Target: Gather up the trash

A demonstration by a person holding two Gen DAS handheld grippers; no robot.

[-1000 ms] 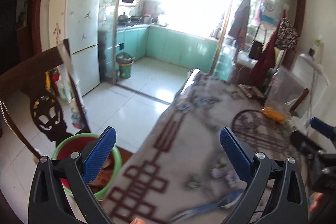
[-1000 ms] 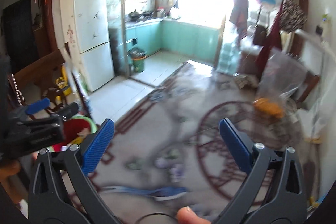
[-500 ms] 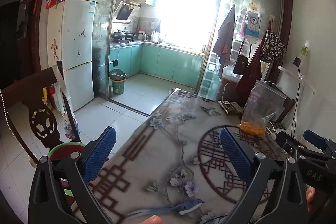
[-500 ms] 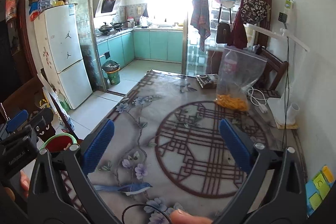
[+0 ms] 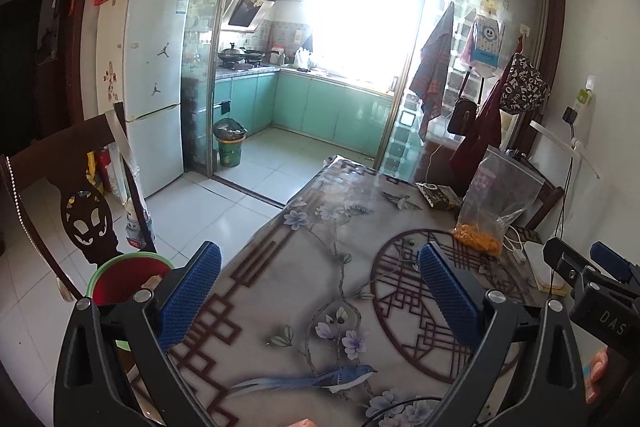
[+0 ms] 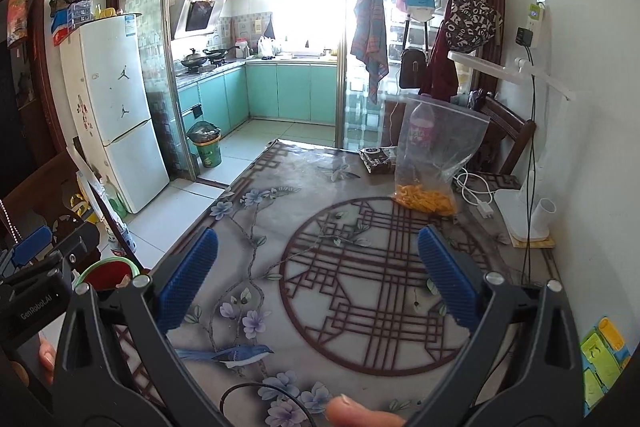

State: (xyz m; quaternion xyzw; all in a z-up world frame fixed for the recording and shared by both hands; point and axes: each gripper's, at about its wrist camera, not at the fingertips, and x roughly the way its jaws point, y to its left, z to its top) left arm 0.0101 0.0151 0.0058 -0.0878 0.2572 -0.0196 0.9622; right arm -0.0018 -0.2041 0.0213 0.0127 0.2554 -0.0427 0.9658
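A dark snack wrapper (image 5: 438, 195) lies at the far end of the patterned table (image 5: 320, 267); it also shows in the right wrist view (image 6: 376, 159). A clear zip bag with orange bits (image 5: 486, 215) stands beside it, also in the right wrist view (image 6: 430, 163). A red bin with a green rim (image 5: 128, 277) stands on the floor left of the table, also in the right wrist view (image 6: 106, 273). My left gripper (image 5: 320, 299) is open and empty above the near table. My right gripper (image 6: 318, 275) is open and empty over the round pattern.
A carved wooden chair (image 5: 86, 211) stands by the red bin. A white lamp base (image 6: 520, 215) and charger cable (image 6: 474, 191) sit at the table's right edge. A fridge (image 5: 150, 87) and a green kitchen bin (image 5: 230, 143) stand beyond.
Both views swung up and settled from a blurred, tilted look to a steady view along the table. Both grippers stayed open and empty.
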